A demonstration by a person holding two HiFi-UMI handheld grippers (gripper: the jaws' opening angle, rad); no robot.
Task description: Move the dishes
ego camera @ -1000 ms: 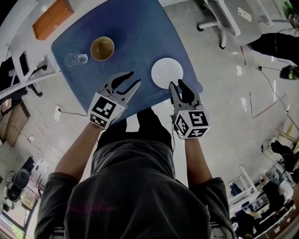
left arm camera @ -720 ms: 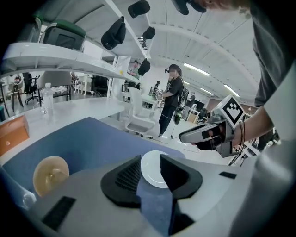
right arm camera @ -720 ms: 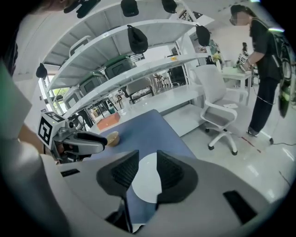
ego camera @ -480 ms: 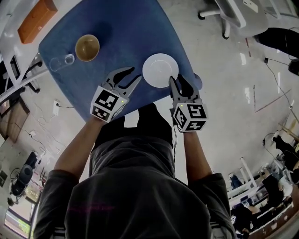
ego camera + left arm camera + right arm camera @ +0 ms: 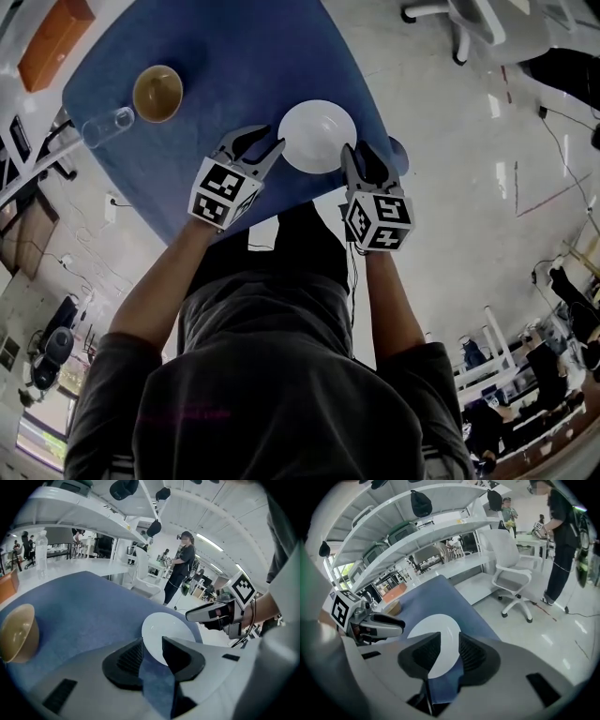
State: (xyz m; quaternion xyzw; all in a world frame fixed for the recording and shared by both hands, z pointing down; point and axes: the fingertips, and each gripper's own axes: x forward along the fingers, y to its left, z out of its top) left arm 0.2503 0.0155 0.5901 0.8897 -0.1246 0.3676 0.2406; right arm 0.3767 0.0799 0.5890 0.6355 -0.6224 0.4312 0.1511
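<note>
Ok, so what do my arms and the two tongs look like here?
The left tongs and the right tongs both have pale grey bodies ending in black, ribbed, pointed pads. Each carries a white cube with black square markers. A thin dark cable runs off the right one. You wear a dark grey short-sleeved T-shirt, leaving the forearms bare.

It looked like an open-plan lab or office: past the right jaws stood a white swivel chair and long white shelves; beyond the left jaws, a person stood on a glossy floor.
</note>
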